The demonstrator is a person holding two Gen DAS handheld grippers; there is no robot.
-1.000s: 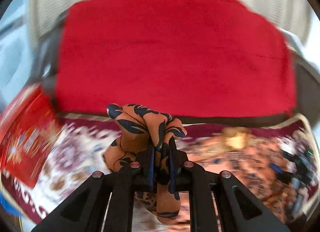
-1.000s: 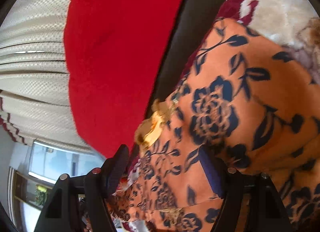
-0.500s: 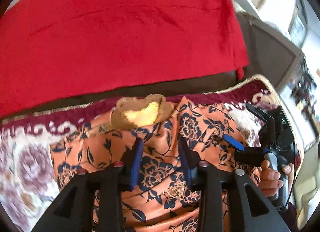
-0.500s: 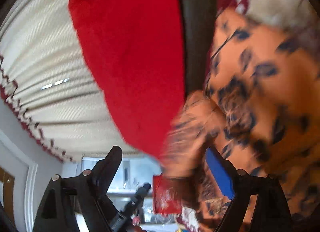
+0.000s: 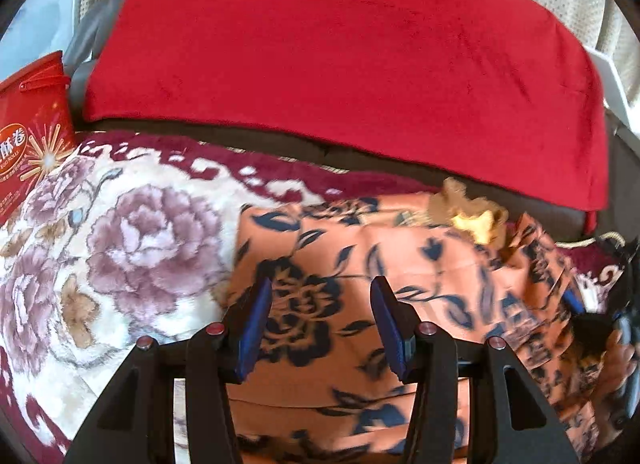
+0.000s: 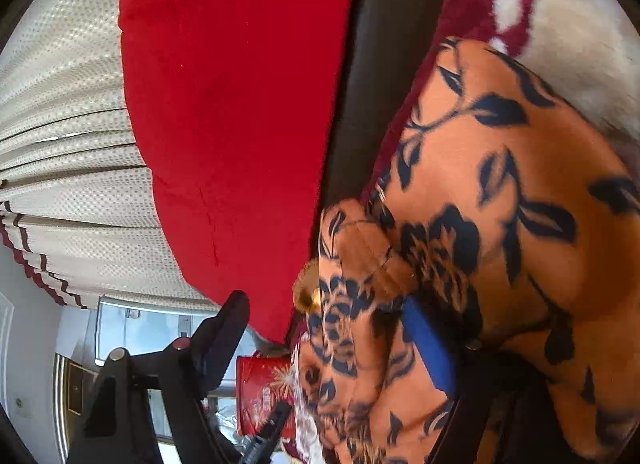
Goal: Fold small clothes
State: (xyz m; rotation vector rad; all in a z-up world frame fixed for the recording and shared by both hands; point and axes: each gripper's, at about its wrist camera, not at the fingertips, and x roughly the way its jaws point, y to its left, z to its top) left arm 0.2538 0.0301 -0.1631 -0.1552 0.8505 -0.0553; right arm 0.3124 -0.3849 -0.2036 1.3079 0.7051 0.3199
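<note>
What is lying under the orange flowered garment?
The orange garment lies on a plush floral blanket, cream with purple flowers and a maroon border. The part of the blanket beneath the garment is covered, so anything there cannot be seen.

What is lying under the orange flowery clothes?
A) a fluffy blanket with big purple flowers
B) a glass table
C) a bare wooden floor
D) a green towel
A: in the left wrist view the orange garment lies on a cream blanket patterned with large purple flowers and a dark red border.
</note>
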